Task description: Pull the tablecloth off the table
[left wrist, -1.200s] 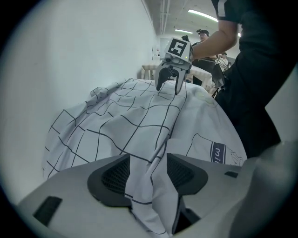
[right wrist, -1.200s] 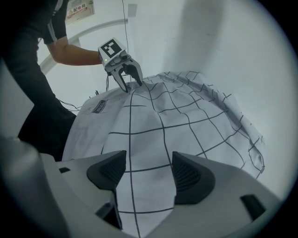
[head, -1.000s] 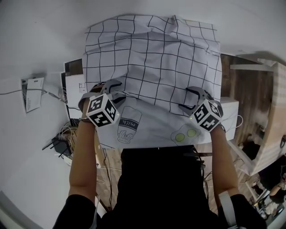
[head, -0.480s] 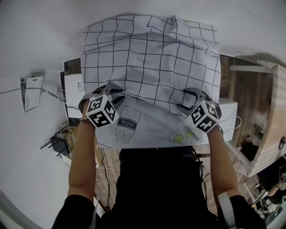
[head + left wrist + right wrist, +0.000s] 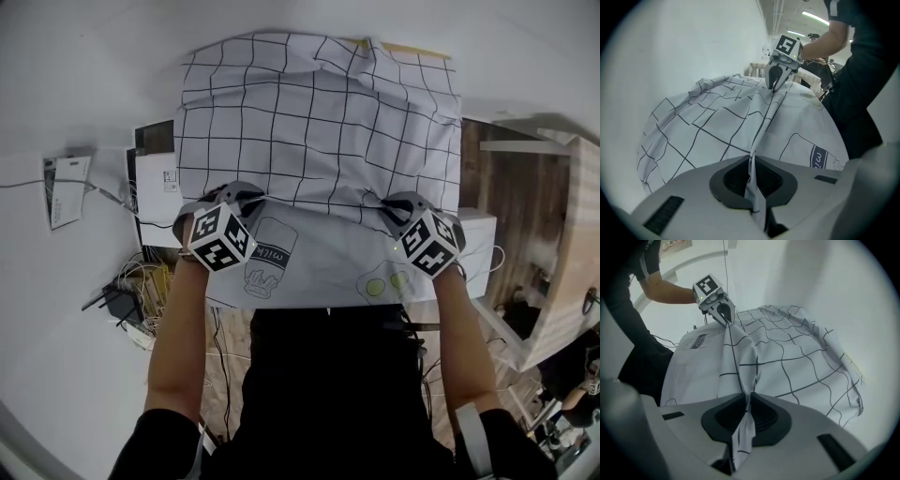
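A white tablecloth (image 5: 319,122) with a black grid drapes the table, and its near edge lies over a white sheet (image 5: 309,267) printed with a milk carton. My left gripper (image 5: 246,197) is at that edge on the left and my right gripper (image 5: 392,208) on the right. Both jaws are closing, each with a pinched fold of the cloth pressed between its pads. In the left gripper view, the fold runs from my left gripper (image 5: 752,161) across to the right gripper (image 5: 776,86). The right gripper view shows the same ridge from my right gripper (image 5: 749,399) to the left gripper (image 5: 725,319).
A white cabinet (image 5: 155,187) and tangled cables (image 5: 131,291) are at the table's left, with a paper (image 5: 67,192) on the floor beyond. At the right stand a white box (image 5: 483,234) and wooden furniture (image 5: 572,234). The person's body is close against the near edge.
Both grippers' jaws have closed from wide open onto the cloth's near edge. The edge between them has gathered into a raised ridge.
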The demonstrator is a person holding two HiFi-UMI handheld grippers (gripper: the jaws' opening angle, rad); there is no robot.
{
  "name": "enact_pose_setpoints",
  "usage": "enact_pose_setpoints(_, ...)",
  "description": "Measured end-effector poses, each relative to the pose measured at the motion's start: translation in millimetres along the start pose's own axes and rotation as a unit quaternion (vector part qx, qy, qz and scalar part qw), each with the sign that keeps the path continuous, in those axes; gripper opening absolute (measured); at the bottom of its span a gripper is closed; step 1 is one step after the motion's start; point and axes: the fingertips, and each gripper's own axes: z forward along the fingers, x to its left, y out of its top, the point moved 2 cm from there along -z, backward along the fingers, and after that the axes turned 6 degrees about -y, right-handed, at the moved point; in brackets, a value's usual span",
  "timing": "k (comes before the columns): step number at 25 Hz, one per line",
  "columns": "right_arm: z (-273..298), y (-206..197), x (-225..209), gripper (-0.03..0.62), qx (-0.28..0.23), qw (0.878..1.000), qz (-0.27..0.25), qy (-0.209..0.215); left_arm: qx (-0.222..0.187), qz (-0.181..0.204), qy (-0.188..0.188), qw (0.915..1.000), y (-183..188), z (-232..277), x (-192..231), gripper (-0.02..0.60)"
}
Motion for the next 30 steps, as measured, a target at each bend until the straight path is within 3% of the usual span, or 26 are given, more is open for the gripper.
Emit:
enact_pose_setpoints(6,-18.3,4.5,-0.9,0.025,-0.044,0.997,0.053,-0.029,-0.047,-0.027,0.027,0.9982,1.2,-8.3,-2.5,0.014)
enact_pose_setpoints(19,-85.9,19.1,7.2,0.023,-0.144,0.974,0.164,-0.063,-0.169,-0.073,0.018,0.9828,28.0,-70.1,-24.7,0.012)
enact_pose_setpoints(30,-156.0,57.4,6.7,0.021,-0.218,0.957,0.171,-0.092,-0.251,-0.091,0.052,0.9623,54.0,-143.5,-29.7,0.012)
